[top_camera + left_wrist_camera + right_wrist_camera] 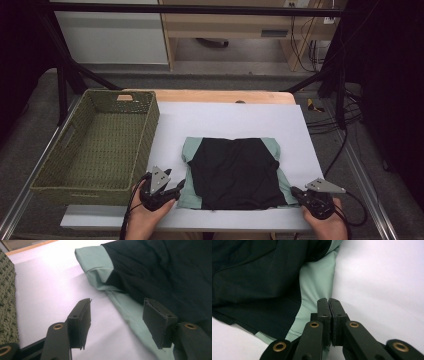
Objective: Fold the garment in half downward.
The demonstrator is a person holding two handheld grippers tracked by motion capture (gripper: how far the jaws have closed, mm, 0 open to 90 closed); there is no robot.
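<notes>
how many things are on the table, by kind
basket: 1
folded garments, a black one on a mint one: 2
white sheet: 1
tongs, left and right: 2
total: 6

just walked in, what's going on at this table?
A person holds a tool in each hand at the near corners of a folded black and mint-green garment on a white sheet. The left tool is open, its jaws astride the garment's mint edge. The right tool is shut at the opposite corner; whether it pinches fabric I can't tell. A green woven basket stands empty to the left.
</notes>
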